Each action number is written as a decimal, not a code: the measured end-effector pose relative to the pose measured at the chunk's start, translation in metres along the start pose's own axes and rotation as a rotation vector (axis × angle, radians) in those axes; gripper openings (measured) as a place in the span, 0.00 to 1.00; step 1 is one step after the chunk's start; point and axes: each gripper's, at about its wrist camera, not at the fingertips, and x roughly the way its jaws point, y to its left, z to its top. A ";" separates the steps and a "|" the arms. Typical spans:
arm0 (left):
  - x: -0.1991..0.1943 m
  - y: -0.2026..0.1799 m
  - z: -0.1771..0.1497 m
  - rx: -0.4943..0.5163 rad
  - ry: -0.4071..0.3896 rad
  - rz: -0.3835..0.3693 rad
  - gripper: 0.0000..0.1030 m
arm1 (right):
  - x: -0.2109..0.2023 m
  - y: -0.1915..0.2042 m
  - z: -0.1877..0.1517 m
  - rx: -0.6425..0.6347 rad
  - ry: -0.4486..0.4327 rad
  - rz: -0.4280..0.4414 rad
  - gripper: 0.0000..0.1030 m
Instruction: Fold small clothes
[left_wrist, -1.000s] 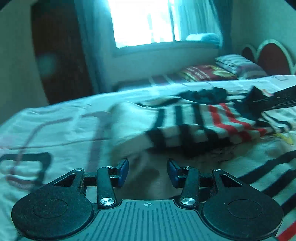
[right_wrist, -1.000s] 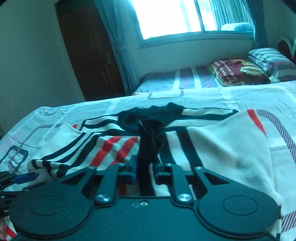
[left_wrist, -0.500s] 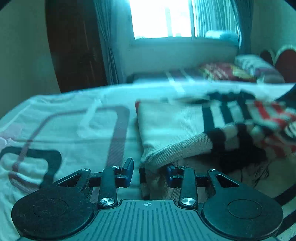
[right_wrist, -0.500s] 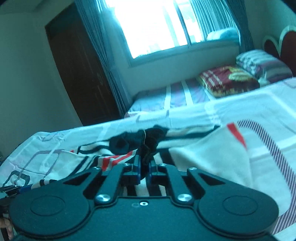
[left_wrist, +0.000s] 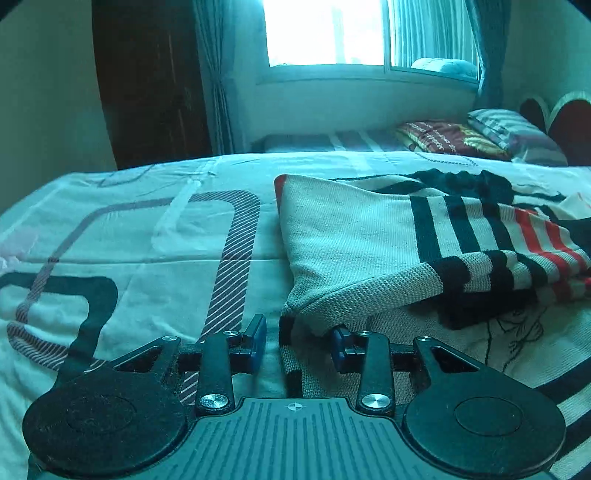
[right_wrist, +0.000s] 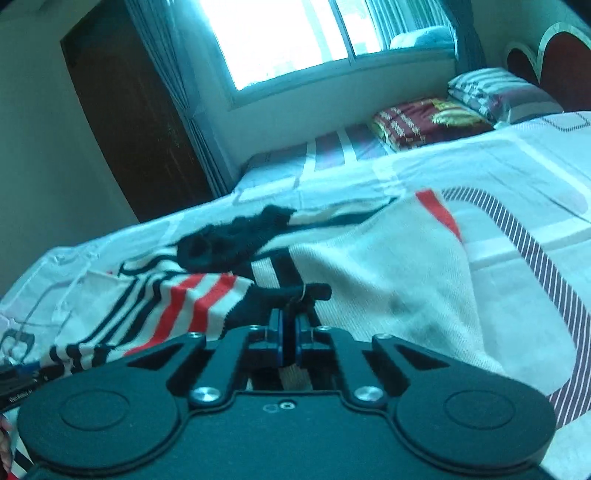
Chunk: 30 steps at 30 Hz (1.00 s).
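On the bedsheet (left_wrist: 129, 236), striped sweater (left_wrist: 369, 236) lies crosswise, partly folded.

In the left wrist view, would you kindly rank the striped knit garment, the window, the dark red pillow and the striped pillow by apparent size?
1. striped knit garment
2. window
3. dark red pillow and striped pillow: too alike, both far off, to rank.

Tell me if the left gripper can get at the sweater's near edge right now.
Probably yes. The left gripper has its jaws open, and the striped sweater's near folded edge already sits between them on the bedsheet, with nothing in the way.
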 end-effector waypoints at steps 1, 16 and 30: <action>-0.004 0.003 -0.002 -0.006 -0.006 -0.003 0.36 | 0.001 0.002 0.000 -0.020 0.010 -0.004 0.07; 0.006 -0.023 0.005 -0.018 -0.017 -0.193 0.36 | 0.015 0.009 -0.013 -0.127 0.092 -0.061 0.12; 0.015 -0.025 0.025 0.002 0.013 -0.211 0.36 | 0.031 -0.006 0.006 -0.025 0.140 0.034 0.10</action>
